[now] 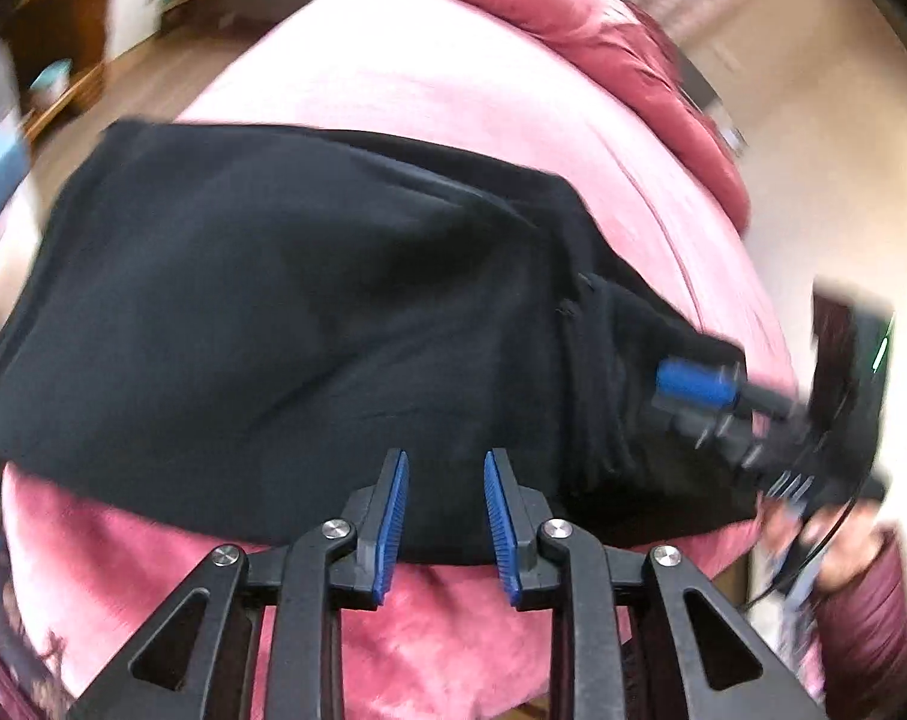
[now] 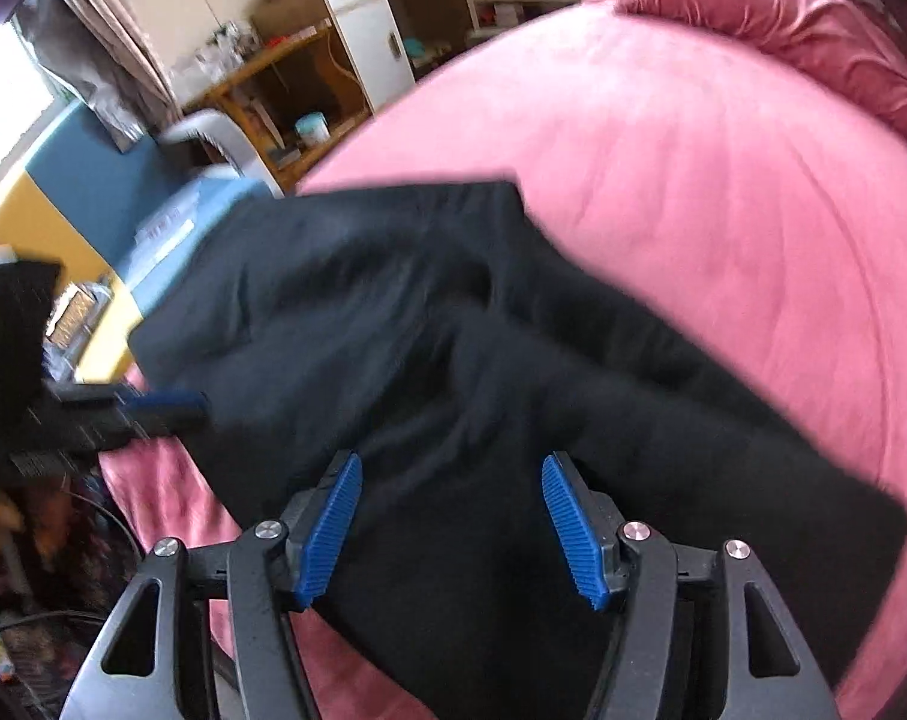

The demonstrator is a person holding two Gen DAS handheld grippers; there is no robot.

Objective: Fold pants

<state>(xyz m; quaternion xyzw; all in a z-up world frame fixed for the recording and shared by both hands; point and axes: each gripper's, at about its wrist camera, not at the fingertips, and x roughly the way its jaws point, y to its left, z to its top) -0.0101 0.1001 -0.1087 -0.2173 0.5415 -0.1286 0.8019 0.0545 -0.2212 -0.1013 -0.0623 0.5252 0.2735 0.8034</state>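
The black pants [image 1: 273, 312] lie across a pink bed [image 1: 441, 90]. They look already doubled, leg over leg judging by the layered edges in the right wrist view, so a first fold seems done and a shorter one is likely next. In the left wrist view they fill the middle of the frame, running from 9 o'clock toward 4 o'clock. A gathered band, probably the waist, sits toward 3 o'clock.

The left gripper [image 1: 444, 516] sits at 6 o'clock in its own view, over the near hem of the cloth. Its blue pads [image 1: 393, 516] stand apart with nothing between them. It holds no fabric, and whether it touches the cloth cannot be told. Its place at the near edge suits pinching that edge for a lift.

The right gripper [image 2: 450, 531] is wider open, its pads [image 2: 573, 534] well apart, with the pants [image 2: 453, 360] spread below and beyond. It too clamps nothing. In the left view it [image 1: 693, 387] comes in from 3 o'clock by the gathered end, and one blue finger shows against the cloth. The blur there hides any contact. The left gripper [image 2: 153, 405] appears in the right view at 9 o'clock, at the cloth's side edge.

The two tools flank the garment, which fits taking two points of one edge so the fold comes over evenly. A crumpled red blanket [image 1: 573, 18] lies at the far side of the bed near 1 o'clock, well clear of the work. Both views are smeared by motion, so fine creases are unreadable.
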